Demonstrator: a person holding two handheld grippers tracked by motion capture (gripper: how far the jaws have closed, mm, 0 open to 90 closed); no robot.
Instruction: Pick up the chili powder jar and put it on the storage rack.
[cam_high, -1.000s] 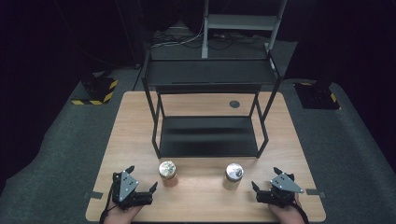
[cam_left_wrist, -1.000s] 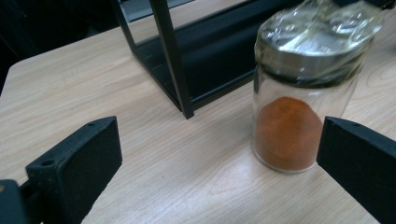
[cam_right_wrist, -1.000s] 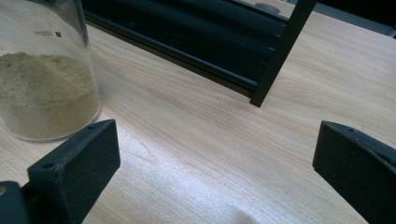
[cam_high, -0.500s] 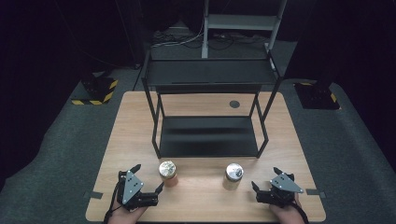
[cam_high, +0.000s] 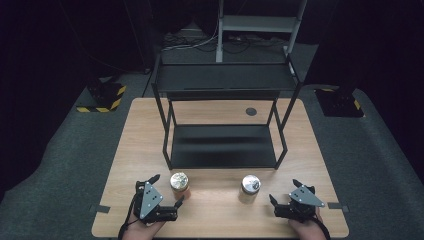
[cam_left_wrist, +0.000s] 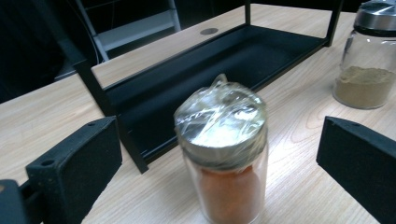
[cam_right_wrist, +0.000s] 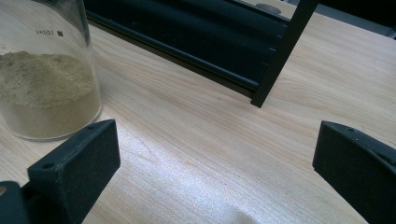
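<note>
Small print reading roughly "100ml" on glass jar of tan powder (cam_right_wrist: 46, 70)

Desk (cam_high: 215, 210): light wood-grain top, rectangular, with a round grey cable grommet (cam_high: 251, 111) near its far edge. Black metal two-tier shelf rack (cam_high: 224, 150) stands on the desk's far half. Floor (cam_high: 65, 165): dark grey carpet. Two black bases with yellow-black hazard stripes, left (cam_high: 102, 96) and right (cam_high: 340, 102) of the desk. Grey metal stand (cam_high: 260, 22) behind, cables (cam_high: 187, 42) at its foot. Surroundings dark, unlit.
</note>
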